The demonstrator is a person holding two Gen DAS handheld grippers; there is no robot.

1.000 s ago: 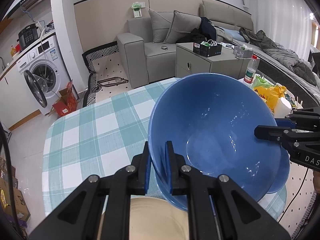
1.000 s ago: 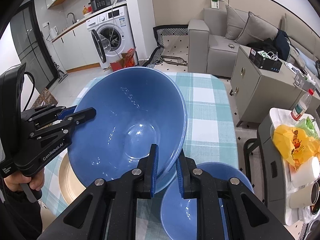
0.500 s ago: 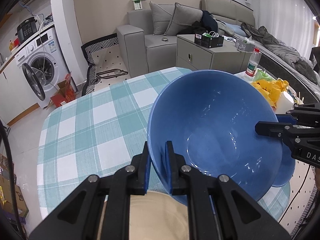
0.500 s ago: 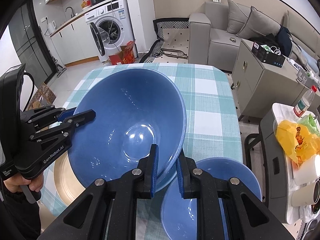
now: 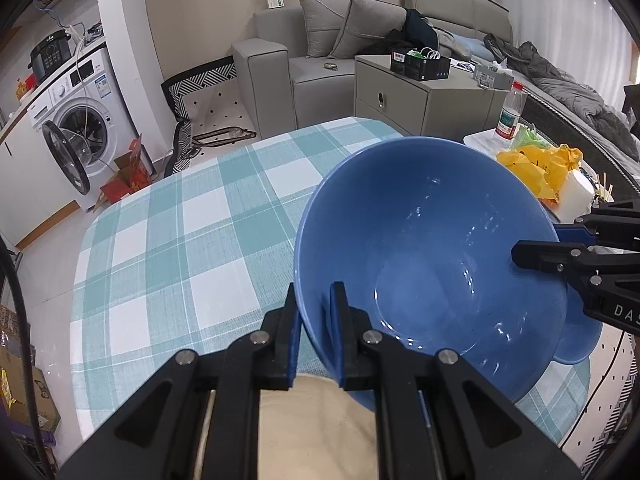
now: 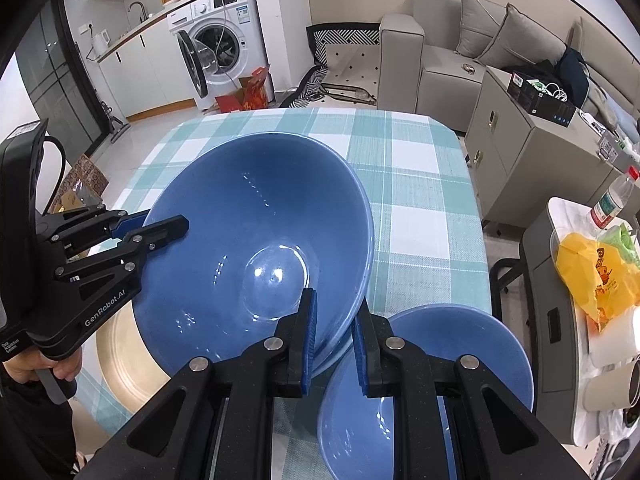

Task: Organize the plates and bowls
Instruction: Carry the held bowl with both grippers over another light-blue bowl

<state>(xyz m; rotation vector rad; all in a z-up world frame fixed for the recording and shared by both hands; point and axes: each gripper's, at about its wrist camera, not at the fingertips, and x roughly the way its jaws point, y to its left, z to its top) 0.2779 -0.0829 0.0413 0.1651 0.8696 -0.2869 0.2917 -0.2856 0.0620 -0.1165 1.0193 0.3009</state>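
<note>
Left hand-held gripper [image 5: 314,320], right hand-held gripper [image 6: 334,332] both clamped on big blue bowl [image 6: 256,248] rim.

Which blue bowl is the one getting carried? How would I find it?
Look at the green-and-white checked table. Above it, two black grippers pinch opposite rims of a big blue bowl. The other blue bowl sits lower, with nothing holding it.

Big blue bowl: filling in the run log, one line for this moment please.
held: big blue bowl | left gripper: shut on rim | right gripper: shut on opposite rim | beside: second blue bowl, beige plate
</note>
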